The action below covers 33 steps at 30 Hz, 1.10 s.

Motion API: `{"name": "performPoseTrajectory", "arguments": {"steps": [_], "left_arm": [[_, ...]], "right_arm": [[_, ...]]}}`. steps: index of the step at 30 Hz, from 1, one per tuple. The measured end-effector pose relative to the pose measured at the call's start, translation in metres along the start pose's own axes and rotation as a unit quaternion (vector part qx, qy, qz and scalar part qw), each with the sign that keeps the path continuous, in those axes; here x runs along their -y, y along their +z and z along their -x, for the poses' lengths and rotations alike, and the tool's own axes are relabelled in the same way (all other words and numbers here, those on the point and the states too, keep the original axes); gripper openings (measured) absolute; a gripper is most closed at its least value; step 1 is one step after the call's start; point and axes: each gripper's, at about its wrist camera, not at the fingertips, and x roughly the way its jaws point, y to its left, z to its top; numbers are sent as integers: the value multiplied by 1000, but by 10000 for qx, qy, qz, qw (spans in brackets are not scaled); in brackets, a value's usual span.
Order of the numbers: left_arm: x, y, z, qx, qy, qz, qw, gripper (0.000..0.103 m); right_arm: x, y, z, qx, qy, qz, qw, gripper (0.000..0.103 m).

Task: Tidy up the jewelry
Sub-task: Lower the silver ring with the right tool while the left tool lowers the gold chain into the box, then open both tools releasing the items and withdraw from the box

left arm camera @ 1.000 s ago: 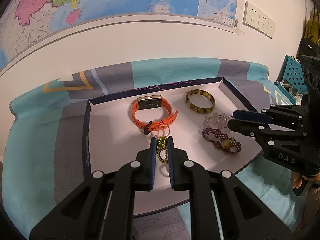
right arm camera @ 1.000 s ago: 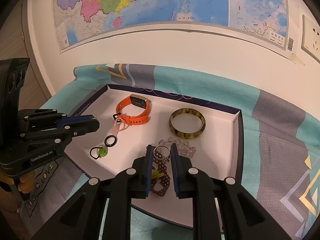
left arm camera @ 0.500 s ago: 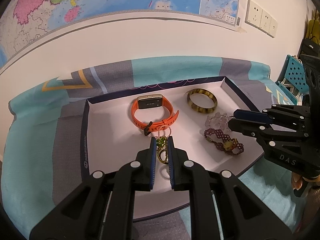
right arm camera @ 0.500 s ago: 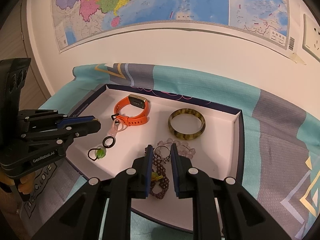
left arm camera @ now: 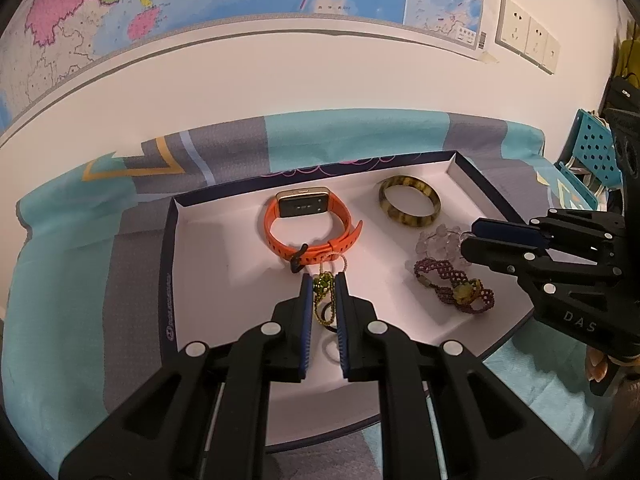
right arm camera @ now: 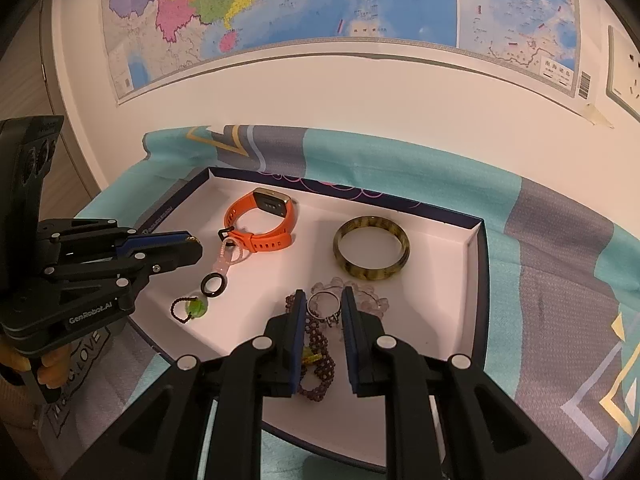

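A white tray (left arm camera: pixel 208 264) with a dark rim holds an orange watch (left arm camera: pixel 310 224), a mottled bangle (left arm camera: pixel 409 206), a clear bead bracelet (left arm camera: pixel 434 240) and a purple beaded bracelet (left arm camera: pixel 452 284). My left gripper (left arm camera: pixel 322 280) hovers open above a green bead charm (left arm camera: pixel 322 284) and a black ring (right arm camera: pixel 212 284); in the right wrist view the charm (right arm camera: pixel 194 307) lies on the tray, apart from the left gripper (right arm camera: pixel 192 246). My right gripper (right arm camera: pixel 323 298) is narrowly open around a silver ring (right arm camera: pixel 323 304), above the purple bracelet (right arm camera: pixel 316 356).
The tray sits on a teal and grey cloth (right arm camera: pixel 560 264) against a white wall with a map (right arm camera: pixel 320 0). Wall sockets (left arm camera: pixel 524 40) are at the upper right. A blue perforated basket (left arm camera: pixel 592 152) stands at the far right.
Both grippers have pulled back and up a little from the tray. The jewelry has not moved.
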Motion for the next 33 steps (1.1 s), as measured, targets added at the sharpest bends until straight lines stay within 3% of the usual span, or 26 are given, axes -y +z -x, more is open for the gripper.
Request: {"name": "performPoseTrajectory", "arguments": {"steps": [23, 29, 33], "left_arm": [[0, -6, -22, -269, 48, 28, 9996, 14], [-1, -9, -24, -324, -1, 106, 9994, 29], [0, -10, -17, -208, -14, 101, 9997, 40]], "right_arm": [[4, -1, -19, -215, -131, -45, 9997, 16], [5, -3, -22, -235, -180, -85, 9995, 21], [5, -5, -17, -189, -162, -109, 9996, 29]]}}
